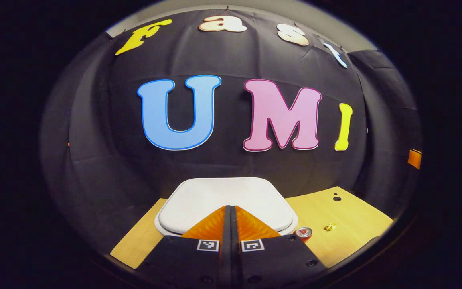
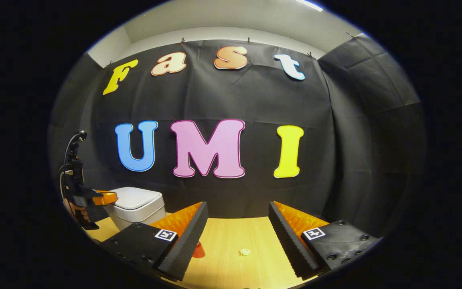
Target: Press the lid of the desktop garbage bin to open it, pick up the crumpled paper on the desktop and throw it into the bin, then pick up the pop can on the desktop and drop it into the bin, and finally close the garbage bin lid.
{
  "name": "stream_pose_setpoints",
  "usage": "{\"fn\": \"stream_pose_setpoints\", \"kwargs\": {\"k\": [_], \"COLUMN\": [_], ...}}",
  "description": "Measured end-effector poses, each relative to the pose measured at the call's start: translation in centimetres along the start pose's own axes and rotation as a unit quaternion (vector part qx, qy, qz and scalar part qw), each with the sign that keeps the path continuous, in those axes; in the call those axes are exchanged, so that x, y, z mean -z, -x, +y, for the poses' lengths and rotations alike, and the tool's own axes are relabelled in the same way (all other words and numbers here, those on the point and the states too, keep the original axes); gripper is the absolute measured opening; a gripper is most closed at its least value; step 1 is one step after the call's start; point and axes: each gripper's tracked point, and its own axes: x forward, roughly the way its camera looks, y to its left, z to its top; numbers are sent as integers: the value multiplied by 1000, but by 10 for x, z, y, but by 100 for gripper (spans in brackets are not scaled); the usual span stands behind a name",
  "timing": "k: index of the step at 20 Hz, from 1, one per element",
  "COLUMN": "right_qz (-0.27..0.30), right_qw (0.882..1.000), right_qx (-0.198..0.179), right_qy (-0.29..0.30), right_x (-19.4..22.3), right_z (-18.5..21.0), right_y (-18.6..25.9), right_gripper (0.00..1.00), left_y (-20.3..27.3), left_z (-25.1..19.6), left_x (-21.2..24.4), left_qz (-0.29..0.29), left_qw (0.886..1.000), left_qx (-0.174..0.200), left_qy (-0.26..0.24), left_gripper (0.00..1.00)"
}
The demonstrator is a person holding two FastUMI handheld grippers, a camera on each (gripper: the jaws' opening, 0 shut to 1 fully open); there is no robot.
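My left gripper [image 1: 230, 208], jaws closed together on nothing, hangs over the bin lid [image 1: 227, 196]. I should press straight down near its front edge. Right gripper [image 2: 237, 224] waits wide open; crumpled paper [image 2: 244, 252] and pop can [image 1: 304, 233] lie right of the bin.

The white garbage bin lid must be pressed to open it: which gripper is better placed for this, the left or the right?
Left, probably. The left gripper, fingers together, sits right at the closed white garbage bin lid. The right gripper hangs open over the wooden desktop, off to the bin's side, near the small crumpled paper.
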Motion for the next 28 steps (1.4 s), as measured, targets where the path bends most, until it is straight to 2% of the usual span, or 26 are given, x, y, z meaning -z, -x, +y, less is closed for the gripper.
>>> {"fn": "stream_pose_setpoints", "kwargs": {"k": [4,5,6,12,15,18,19,21,24,28], "right_qz": [-2,-4,-6,-19,-16,-14,-13,-9,4,61], "right_qw": [1000,1000,1000,999,999,999,998,998,998,996], "right_qx": [10,12,14,18,18,21,21,22,21,-16], "right_qy": [13,16,19,30,33,48,54,58,51,55], "right_x": [-7,-10,-12,-27,-27,-24,-23,-21,-11,22], "right_z": [-5,-7,-7,0,4,5,5,4,-1,4], "right_y": [17,21,25,54,66,77,78,79,73,49], "right_gripper": [97,100,97,98,98,96,96,97,96,96], "left_y": [26,35,43,105,137,157,171,181,192,199], "left_z": [-8,-12,-15,-27,-46,-69,-79,-94,-107,-114], "left_x": [-31,-38,-44,-75,-86,-95,-95,-84,-82,-71], "left_qz": [-47,-60,-69,-106,-123,-146,-150,-145,-143,-126], "left_qw": [999,998,997,994,992,988,987,986,986,989], "left_qx": [11,15,15,4,20,51,62,80,84,80], "left_qy": [17,23,25,33,14,5,3,-6,-10,9], "left_gripper": [6,6,6,5,13,84,98,95,95,96]}}
